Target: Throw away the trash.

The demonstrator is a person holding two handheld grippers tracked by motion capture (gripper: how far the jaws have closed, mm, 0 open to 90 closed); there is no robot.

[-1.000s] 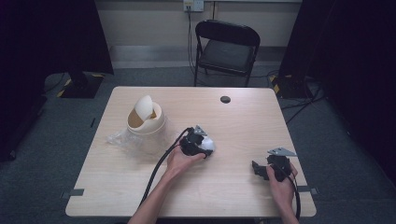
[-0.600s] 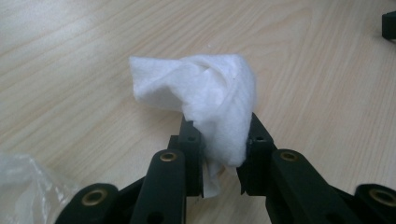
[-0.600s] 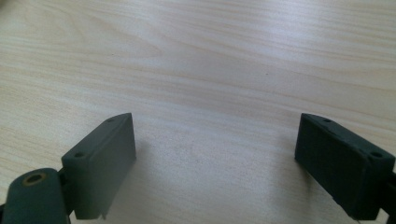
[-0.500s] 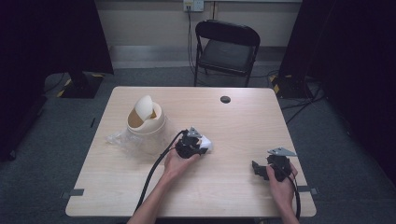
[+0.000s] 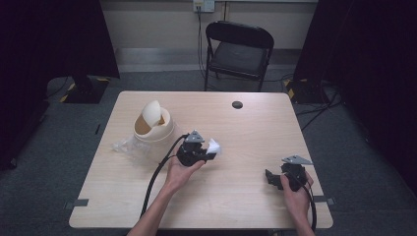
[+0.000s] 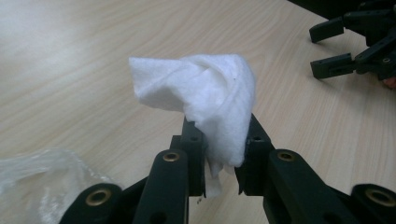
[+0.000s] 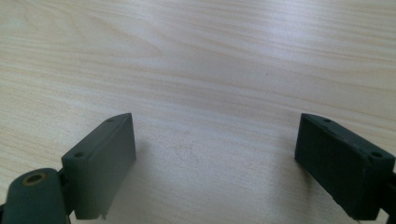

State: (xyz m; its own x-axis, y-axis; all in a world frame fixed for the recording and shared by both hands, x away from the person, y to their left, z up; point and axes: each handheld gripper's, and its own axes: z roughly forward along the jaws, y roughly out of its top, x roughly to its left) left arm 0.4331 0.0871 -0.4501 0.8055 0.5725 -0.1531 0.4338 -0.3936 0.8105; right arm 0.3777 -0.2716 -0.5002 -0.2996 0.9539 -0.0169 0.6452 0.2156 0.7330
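Observation:
My left gripper [image 5: 210, 153] hovers a little above the middle of the light wooden table [image 5: 236, 206], pointing right. Its jaws are shut on a crumpled white tissue [image 5: 214, 146]. In the left gripper view the tissue [image 6: 205, 88] bulges up above the pinching pads [image 6: 196, 149] of the left gripper [image 6: 219, 135]. My right gripper [image 5: 272, 179] rests low near the table's front right and points left. Its jaws stand wide open over bare wood, with nothing between them in the right gripper view [image 7: 215, 154]. The right gripper [image 6: 345, 46] also appears far off in the left gripper view.
A small cream bin with a tilted swing lid [image 5: 153, 125] stands left of centre. A crumpled clear plastic bag [image 5: 129, 145] lies at its base. A small black disc [image 5: 237, 104] sits near the far edge. A black folding chair [image 5: 239, 49] stands behind the table.
The left gripper has risen off the table with the tissue in its jaws and drifted slightly left. The right gripper has stayed put.

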